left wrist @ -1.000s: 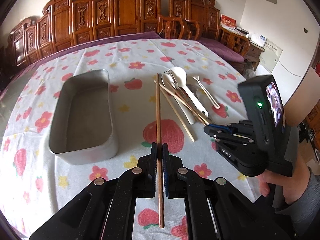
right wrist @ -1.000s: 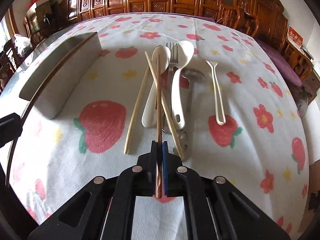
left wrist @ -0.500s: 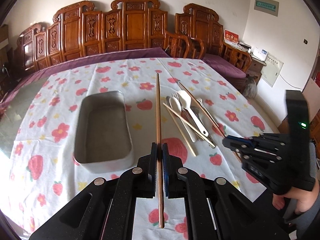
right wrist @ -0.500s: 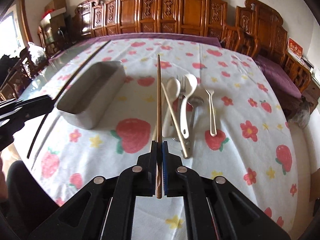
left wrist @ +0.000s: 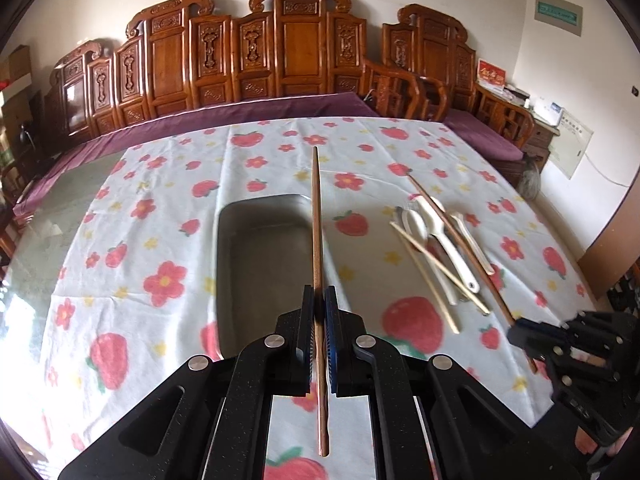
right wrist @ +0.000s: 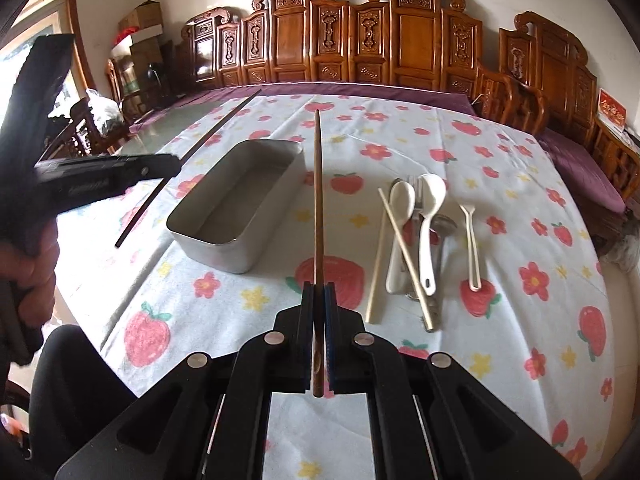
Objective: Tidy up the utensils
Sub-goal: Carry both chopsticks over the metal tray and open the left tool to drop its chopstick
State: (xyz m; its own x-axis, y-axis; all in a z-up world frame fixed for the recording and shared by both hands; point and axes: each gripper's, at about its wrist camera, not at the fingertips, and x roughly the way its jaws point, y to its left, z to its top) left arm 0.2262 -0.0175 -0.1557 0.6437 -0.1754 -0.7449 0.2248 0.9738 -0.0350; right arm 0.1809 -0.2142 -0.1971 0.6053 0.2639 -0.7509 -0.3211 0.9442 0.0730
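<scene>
both claws are clamped on one dark chopstick each: my left gripper (left wrist: 319, 312) pinches the left chopstick (left wrist: 316, 216), my right gripper (right wrist: 319, 308) pinches the right chopstick (right wrist: 318, 196), jaws narrow with just the stick between them. change since a second ago: both sticks were down among the pile or low over the cloth, now both are lifted clear and the views have pulled back and up, so the whole tablecloth (left wrist: 120, 280) shows. in the left view the tin (left wrist: 260, 264) was off at 9 to 10 o'clock of the stick; now it sits right under it, stick tip past the far rim at 12. in the right view the tin (right wrist: 236, 208) is at 10 to 11 o'clock of the claw, stick running just beside its right wall, not over it. the left gripper (right wrist: 100, 176) shows at 9 o'clock in that view with its stick (right wrist: 188, 164) slanting above the cloth left of the tin. the right gripper (left wrist: 560, 340) shows at 4 o'clock in the left view, its stick (left wrist: 460, 240) slanting over the pile. what's left on the cloth at 1 to 2 o'clock: two pale chopsticks (right wrist: 404, 252), two white spoons (right wrist: 430, 216), a small white fork (right wrist: 471, 240), some metal pieces under them, hard to tell which. my read: pick step done for the dark pair, carry to tin under way, left nearly lined up for a drop, right needs to shift toward 10 o'clock. the tin looks empty. risk: long sticks held near one end could pivot or land across the rim.
</scene>
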